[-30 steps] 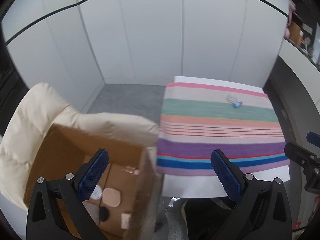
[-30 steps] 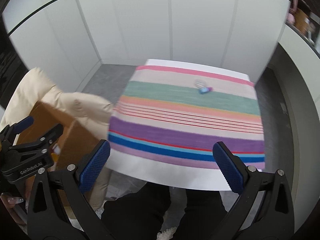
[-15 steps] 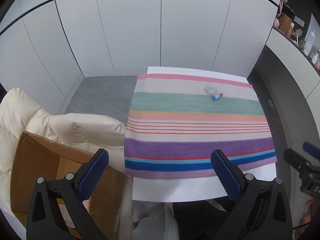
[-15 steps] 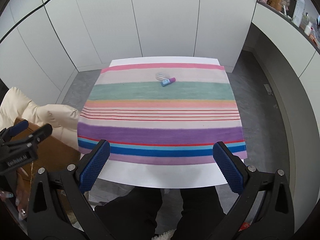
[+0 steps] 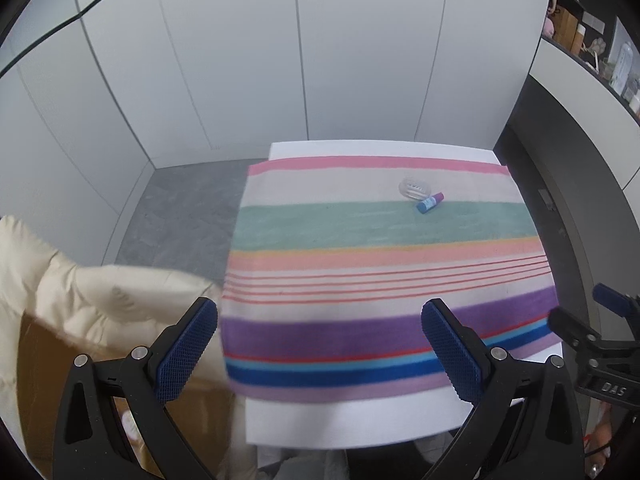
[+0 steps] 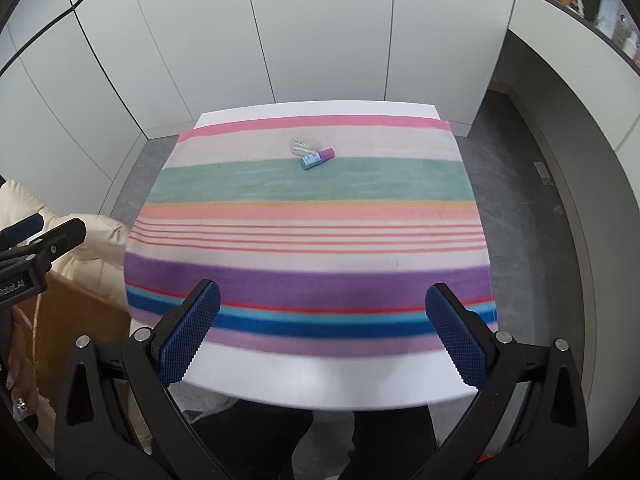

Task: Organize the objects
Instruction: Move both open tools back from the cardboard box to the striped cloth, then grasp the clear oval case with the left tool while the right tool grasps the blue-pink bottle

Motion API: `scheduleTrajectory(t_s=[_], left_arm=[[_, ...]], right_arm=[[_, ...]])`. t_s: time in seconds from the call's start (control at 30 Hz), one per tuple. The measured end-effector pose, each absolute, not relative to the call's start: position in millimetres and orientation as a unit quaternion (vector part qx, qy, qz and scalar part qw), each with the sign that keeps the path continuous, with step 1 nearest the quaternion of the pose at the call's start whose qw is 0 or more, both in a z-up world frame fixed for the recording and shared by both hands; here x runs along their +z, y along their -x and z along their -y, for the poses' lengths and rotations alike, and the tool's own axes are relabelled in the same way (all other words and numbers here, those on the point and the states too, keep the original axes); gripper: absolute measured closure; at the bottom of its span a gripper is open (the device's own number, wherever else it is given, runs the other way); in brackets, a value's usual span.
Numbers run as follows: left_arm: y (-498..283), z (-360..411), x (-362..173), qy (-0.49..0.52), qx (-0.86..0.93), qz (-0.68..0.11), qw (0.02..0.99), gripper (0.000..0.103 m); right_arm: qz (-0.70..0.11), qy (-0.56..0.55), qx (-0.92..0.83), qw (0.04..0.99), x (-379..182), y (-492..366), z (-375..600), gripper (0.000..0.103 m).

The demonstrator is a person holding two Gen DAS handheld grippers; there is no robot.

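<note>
A small blue tube with a purple cap (image 5: 430, 202) (image 6: 317, 158) lies on the far part of a striped cloth (image 5: 380, 272) (image 6: 312, 224), touching a clear round lidded case (image 5: 415, 188) (image 6: 305, 145) just behind it. My left gripper (image 5: 320, 354) hangs open over the table's near left corner, nothing between its fingers. My right gripper (image 6: 324, 336) is open too, above the near edge, empty. Each gripper shows at the side of the other's view.
The white table (image 5: 360, 420) (image 6: 320, 376) carries the cloth. Left of it stands a brown cardboard box (image 5: 44, 392) (image 6: 80, 320) with a cream padded jacket (image 5: 100, 300) (image 6: 96, 248) draped beside it. White wall panels stand behind; a dark counter curves along the right.
Both views have swung right, from the cardboard box toward the table. The box interior has left the left wrist view. The tube and case have not moved.
</note>
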State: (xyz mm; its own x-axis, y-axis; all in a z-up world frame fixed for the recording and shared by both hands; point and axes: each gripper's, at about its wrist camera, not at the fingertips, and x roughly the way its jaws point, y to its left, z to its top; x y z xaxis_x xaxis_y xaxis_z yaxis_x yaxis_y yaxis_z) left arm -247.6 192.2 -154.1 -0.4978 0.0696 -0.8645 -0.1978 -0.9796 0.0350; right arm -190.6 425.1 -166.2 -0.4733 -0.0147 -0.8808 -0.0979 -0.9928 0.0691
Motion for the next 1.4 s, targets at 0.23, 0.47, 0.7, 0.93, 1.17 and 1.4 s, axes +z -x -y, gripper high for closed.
scheduleTrajectory(t_s=[0.23,0.47,0.7,0.93,1.17,1.4], left_arm=[[299.7,-218.7,-189.8,0.503,0.859,-0.070,0.058,0.000],[361.1,-224.0,-236.5,0.531,0.846,-0.029,0.030,0.000],[397.3,-239.8,-282.9,0.545,0.838,-0.030,0.025,0.001],[405.5,-279.9,-320.0,0.543,0.835,-0.062,0.068,0.001],[429.1,-335.6,-346.0,0.547,0.825,-0.058,0.131,0.001],[457.8,-380.7,-364.1,0.529,0.839,-0.058,0.118,0.002]], right_arm=[[-0.008,0.513,0.859,0.002,-216.0,260.8,-440.3,0.000],[0.017,0.497,0.866,-0.055,-279.6,347.6,-435.8,0.000],[0.093,0.479,0.872,-0.047,-337.0,413.2,-418.3,0.000],[0.028,0.484,0.872,-0.060,-357.3,427.4,-438.8,0.043],[-0.045,0.478,0.877,-0.026,-346.2,401.6,-492.0,0.043],[-0.048,0.485,0.873,-0.002,-346.5,388.5,-514.8,0.043]])
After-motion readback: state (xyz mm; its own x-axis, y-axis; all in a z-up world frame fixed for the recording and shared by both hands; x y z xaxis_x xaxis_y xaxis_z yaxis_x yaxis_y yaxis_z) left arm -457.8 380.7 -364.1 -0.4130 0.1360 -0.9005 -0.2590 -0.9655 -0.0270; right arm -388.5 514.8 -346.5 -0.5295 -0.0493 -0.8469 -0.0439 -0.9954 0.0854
